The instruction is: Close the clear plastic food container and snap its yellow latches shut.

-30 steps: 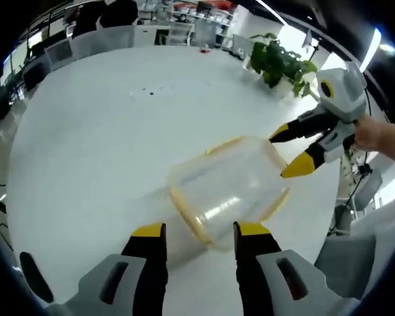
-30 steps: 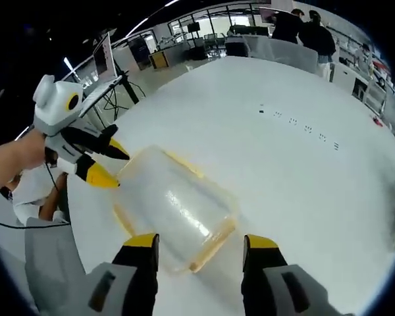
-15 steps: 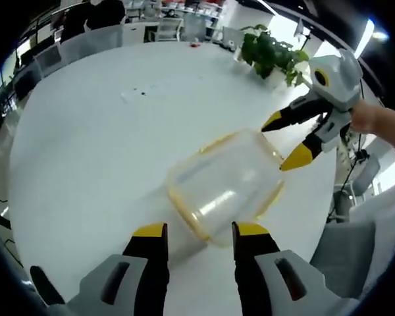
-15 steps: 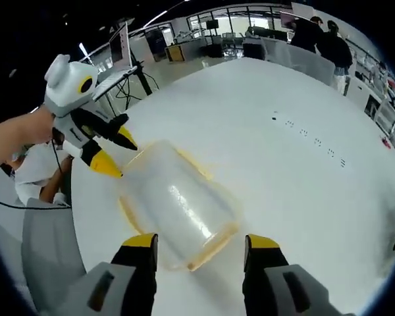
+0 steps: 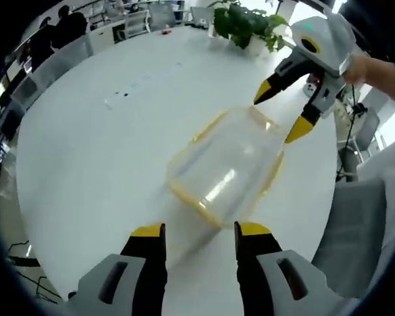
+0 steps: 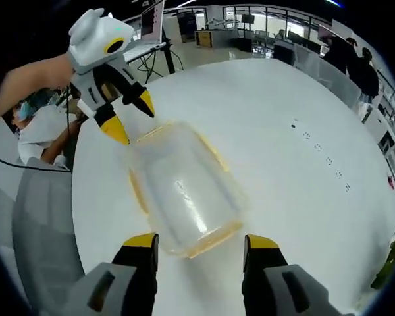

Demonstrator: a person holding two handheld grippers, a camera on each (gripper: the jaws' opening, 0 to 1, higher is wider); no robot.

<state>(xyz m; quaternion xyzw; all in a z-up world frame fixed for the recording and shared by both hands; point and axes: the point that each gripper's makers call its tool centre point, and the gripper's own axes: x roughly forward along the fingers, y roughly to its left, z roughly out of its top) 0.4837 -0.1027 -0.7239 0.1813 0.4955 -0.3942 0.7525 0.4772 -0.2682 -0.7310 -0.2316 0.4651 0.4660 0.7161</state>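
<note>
**Container between two spread grippers, latches not yet pressed**

While the clear plastic food container [image 5: 227, 172] sits out on the white round table [image 5: 85, 151], both tools flank it without holding it. The left gripper [image 5: 197, 232] has its jaws apart on either side of the container's near end, gripping nothing; the right gripper [image 6: 199, 242] is just as wide at the opposite end, also empty. Each one also appears across the box in the other's view, jaws spread above the far edge.

The main risk, as I judge it, is the light box skidding on the smooth tabletop: a push on one yellow latch with nothing bracing the other side would likely slide or tip it instead of snapping the latch home. A jaw tip coming down on the thin clear wall rather than on the yellow rim [image 6: 207, 244] could also flex the plastic or pop the lid askew. Whether the lid is fully seated is hard to tell through the clear, blurred plastic, and pressing latches over a crooked lid might leave them unlocked.

Around the work, a green potted plant [image 5: 240, 25] stands past the table's far edge, small dark specks [image 6: 316, 148] dot the tabletop, and people stand in the background office. None of it lies near the container, so nothing blocks either approach.
</note>
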